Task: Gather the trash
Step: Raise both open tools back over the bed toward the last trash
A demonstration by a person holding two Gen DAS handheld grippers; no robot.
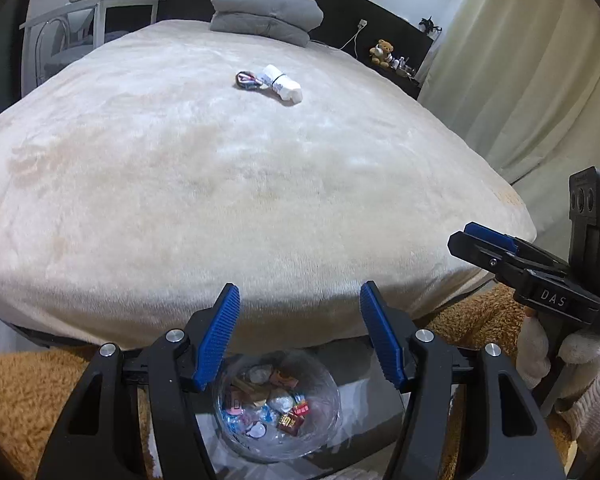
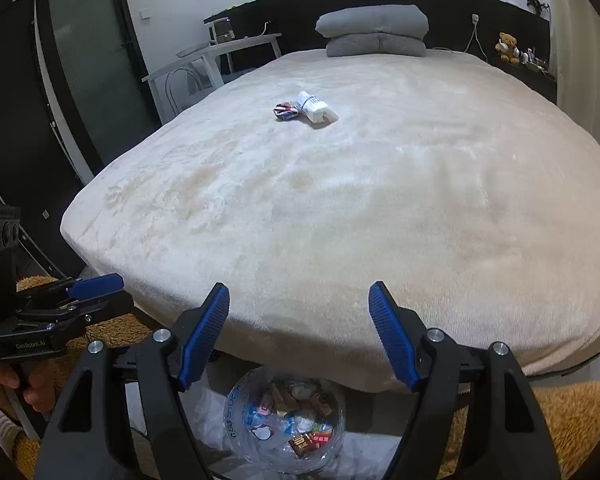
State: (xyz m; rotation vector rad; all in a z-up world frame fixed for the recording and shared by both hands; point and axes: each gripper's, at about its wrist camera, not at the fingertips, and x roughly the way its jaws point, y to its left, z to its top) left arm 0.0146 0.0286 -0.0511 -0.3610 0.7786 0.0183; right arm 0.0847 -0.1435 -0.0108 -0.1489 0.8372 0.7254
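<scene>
A white crumpled packet (image 1: 283,82) and a small dark wrapper (image 1: 247,80) lie together far out on the cream bed (image 1: 220,200); they also show in the right wrist view, the packet (image 2: 314,107) and the wrapper (image 2: 286,111). A clear-lined trash bin (image 1: 277,404) with several wrappers stands on the floor at the bed's foot, also in the right wrist view (image 2: 285,420). My left gripper (image 1: 300,332) is open and empty above the bin. My right gripper (image 2: 300,332) is open and empty above the bin too. Each shows in the other's view: right gripper (image 1: 484,240), left gripper (image 2: 96,284).
Folded grey bedding (image 1: 266,14) lies at the head of the bed. A white side table (image 1: 96,16) stands at the far left, a teddy bear (image 1: 383,52) on a shelf at the far right. Curtains (image 1: 520,60) hang on the right. A brown shaggy rug (image 1: 20,400) covers the floor.
</scene>
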